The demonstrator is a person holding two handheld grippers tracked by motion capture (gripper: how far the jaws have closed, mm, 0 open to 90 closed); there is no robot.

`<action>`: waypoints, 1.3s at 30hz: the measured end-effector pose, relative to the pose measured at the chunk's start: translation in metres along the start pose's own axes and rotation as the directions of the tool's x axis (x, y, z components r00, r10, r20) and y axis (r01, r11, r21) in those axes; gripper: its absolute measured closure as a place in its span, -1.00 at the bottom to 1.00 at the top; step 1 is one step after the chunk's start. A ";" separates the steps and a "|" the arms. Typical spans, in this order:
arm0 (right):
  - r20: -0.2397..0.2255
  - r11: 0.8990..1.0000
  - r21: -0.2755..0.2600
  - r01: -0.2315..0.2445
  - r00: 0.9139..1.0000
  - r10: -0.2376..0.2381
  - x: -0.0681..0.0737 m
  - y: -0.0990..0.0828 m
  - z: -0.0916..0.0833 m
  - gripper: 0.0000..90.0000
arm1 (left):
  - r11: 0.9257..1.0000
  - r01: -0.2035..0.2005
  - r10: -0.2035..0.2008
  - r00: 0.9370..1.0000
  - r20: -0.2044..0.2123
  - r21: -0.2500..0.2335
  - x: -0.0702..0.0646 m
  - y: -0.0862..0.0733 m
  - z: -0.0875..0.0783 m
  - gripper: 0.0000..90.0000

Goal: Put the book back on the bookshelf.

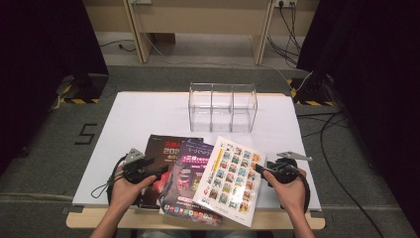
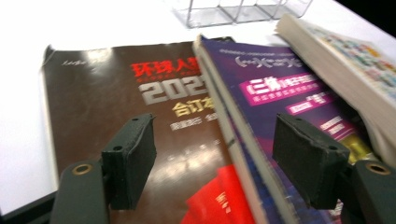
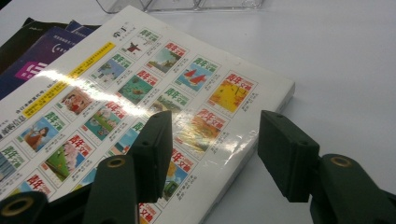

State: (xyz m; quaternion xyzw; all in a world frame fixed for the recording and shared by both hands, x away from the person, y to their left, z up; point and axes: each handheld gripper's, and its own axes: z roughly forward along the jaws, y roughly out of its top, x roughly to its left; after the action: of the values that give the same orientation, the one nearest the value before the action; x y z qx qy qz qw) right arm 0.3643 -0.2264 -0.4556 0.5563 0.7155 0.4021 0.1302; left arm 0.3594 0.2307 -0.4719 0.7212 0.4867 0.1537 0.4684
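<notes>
Three books lie fanned and overlapping at the table's near edge: a dark brown one (image 1: 159, 158) at the left, a purple one (image 1: 190, 178) in the middle, a white one with small colour pictures (image 1: 230, 178) on top at the right. My left gripper (image 1: 159, 171) hovers open over the brown book (image 2: 116, 102), its right jaw above the purple book (image 2: 280, 88). My right gripper (image 1: 261, 169) stands open at the right edge of the white book (image 3: 140, 88), nothing pressed between its jaws. A clear divided organiser (image 1: 223, 106) stands behind them.
The white table top (image 1: 143, 116) lies bare on the left and right of the organiser. Its wooden front edge (image 1: 148, 219) runs below the books. Black curtains and cables flank the table on the floor.
</notes>
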 end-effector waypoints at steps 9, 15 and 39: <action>-0.018 0.999 0.047 -0.019 1.000 0.020 0.008 -0.009 -0.005 0.04 | 1.000 0.017 -0.019 0.996 0.089 0.025 -0.022 0.009 0.010 -0.28; -0.027 0.997 0.060 -0.038 0.999 0.040 0.007 -0.011 -0.006 0.03 | 0.999 0.005 -0.014 0.984 0.175 0.049 -0.043 0.018 0.023 -0.25; -0.039 0.989 0.119 -0.083 0.995 0.088 0.003 -0.016 0.005 0.02 | 0.975 0.002 -0.076 0.945 0.318 0.224 -0.094 0.042 0.096 -0.03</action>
State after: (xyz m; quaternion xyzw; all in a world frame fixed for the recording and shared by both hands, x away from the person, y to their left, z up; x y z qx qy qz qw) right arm 0.3555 -0.2220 -0.4691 0.5841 0.7161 0.3767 0.0644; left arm 0.4032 0.0971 -0.4643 0.7743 0.4311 -0.0315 0.4622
